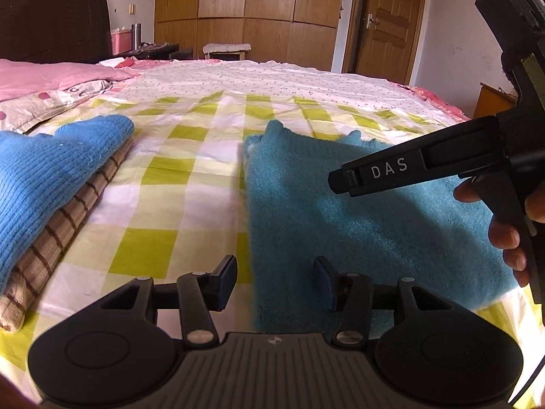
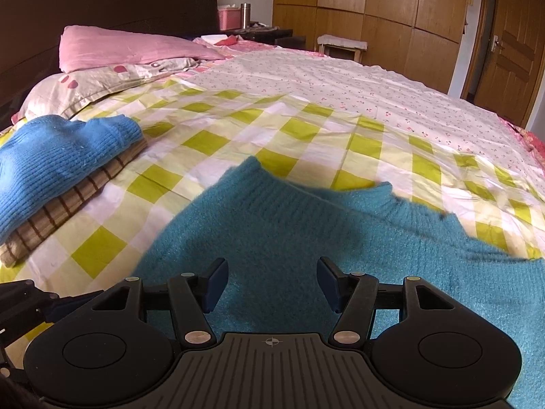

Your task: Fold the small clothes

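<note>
A: What is the garment on the bed?

B: A fuzzy teal knitted sweater [image 2: 306, 238], lying flat on the green-and-white checked bed sheet [image 1: 190, 177]. Its ribbed neckline [image 2: 306, 194] faces the far side of the bed, and its left edge looks straight, as if folded in. The weave is soft and fluffy, partly in shadow.

A: And the tongs?

B: The left tongs [image 1: 275, 281] stand apart above the sweater's left edge, nothing between the pads. The right tongs [image 2: 271, 284] are also apart, hovering over the middle of the sweater; I see no cloth pinched. From the left camera, the right tool shows at the side with the person's fingers [image 1: 504, 235] around its handle.

A: Anything else nearby?

B: A bright blue ribbed knit [image 2: 58, 160] folded on top of a brown checked cloth [image 2: 68, 211], well apart to the left, near a pink pillow [image 2: 122, 47].
</note>
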